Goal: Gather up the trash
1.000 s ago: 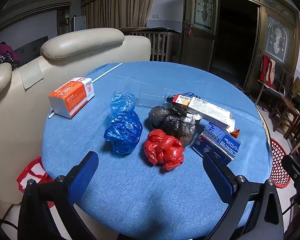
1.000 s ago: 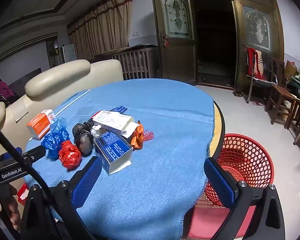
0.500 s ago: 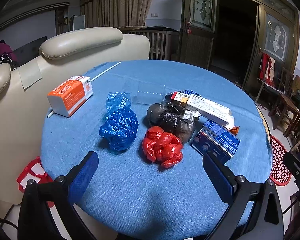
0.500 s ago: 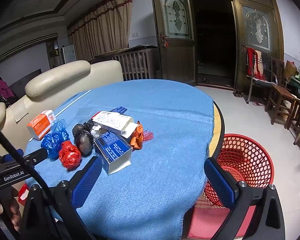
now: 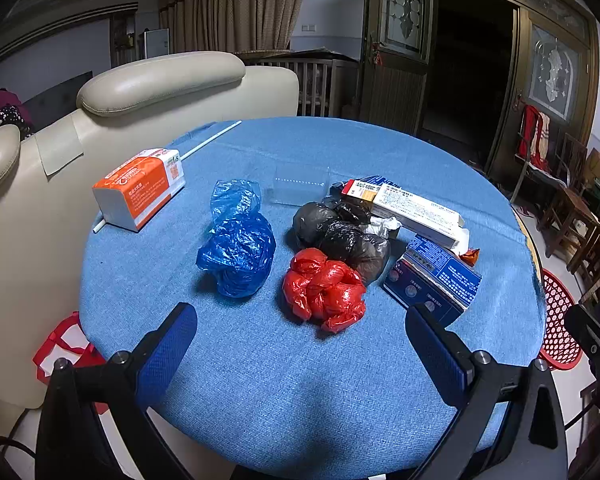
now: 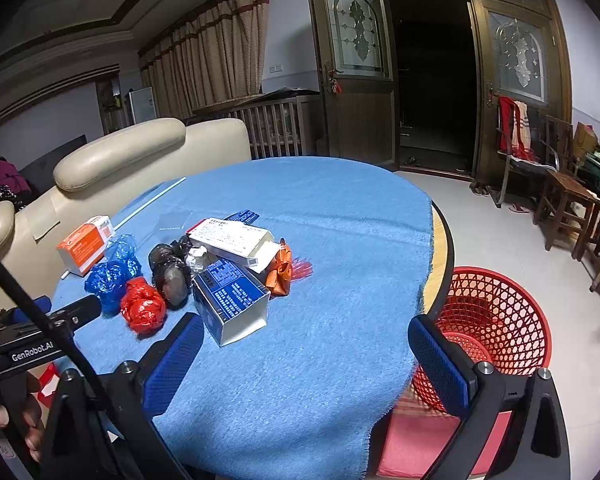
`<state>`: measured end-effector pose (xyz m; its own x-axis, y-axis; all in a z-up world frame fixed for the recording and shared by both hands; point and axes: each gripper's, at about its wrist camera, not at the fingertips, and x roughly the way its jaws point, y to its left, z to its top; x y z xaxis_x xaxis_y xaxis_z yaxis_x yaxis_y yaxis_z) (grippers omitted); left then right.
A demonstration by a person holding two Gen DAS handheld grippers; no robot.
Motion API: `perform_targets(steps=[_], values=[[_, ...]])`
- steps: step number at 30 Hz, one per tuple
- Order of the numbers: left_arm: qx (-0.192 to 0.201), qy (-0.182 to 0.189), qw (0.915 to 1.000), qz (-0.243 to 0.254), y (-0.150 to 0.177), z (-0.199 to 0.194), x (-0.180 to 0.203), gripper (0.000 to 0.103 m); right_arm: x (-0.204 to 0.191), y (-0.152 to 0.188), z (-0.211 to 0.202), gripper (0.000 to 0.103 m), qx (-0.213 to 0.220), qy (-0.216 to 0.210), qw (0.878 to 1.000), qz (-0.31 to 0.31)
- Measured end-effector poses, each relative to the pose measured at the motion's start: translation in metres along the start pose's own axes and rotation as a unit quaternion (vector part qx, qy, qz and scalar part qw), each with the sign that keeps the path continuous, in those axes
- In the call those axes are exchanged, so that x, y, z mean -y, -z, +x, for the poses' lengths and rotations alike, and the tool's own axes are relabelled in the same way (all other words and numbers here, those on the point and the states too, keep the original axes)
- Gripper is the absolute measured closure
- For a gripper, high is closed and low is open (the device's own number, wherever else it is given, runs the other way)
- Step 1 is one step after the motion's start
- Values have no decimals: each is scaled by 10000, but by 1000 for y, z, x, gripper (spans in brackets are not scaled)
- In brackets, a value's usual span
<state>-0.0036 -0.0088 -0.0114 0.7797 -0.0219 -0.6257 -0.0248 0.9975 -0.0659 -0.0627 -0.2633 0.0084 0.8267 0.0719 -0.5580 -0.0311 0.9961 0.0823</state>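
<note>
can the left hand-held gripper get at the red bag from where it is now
Probably yes. The left hand-held gripper is open and the red bag lies just ahead between its fingers, with bare tablecloth before it. The black bag touches its far side only.

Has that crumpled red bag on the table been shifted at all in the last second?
No. The red bag sits pressed against the black bag, beside the blue box, as before. Only the camera drifted slightly.
</note>
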Motion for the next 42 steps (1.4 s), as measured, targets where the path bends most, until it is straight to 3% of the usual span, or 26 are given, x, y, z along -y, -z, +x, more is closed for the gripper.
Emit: perform_targets(steps=[16,21,31,38,42], values=[[68,62,9999,-59,0,0,-1,0,-1,1,0,0,-13,125,9999,-10],[-42,11,10000,-69,2,5,-6,0,-6,3,9,0,-168,-125,9997,-128],[-332,-131,9994,-34,12,36,-20,0,-19,-1,82,0,-965,-921,9893,-592],[-471,-97,9988,-128,9,55,-25,0,-36,-14,129,0,-1169,-1105,9833,-852],[-757,21,9969,-225,3,64,-21,0,-48,-14,146,0,-1336,-1263,9773,-1053]])
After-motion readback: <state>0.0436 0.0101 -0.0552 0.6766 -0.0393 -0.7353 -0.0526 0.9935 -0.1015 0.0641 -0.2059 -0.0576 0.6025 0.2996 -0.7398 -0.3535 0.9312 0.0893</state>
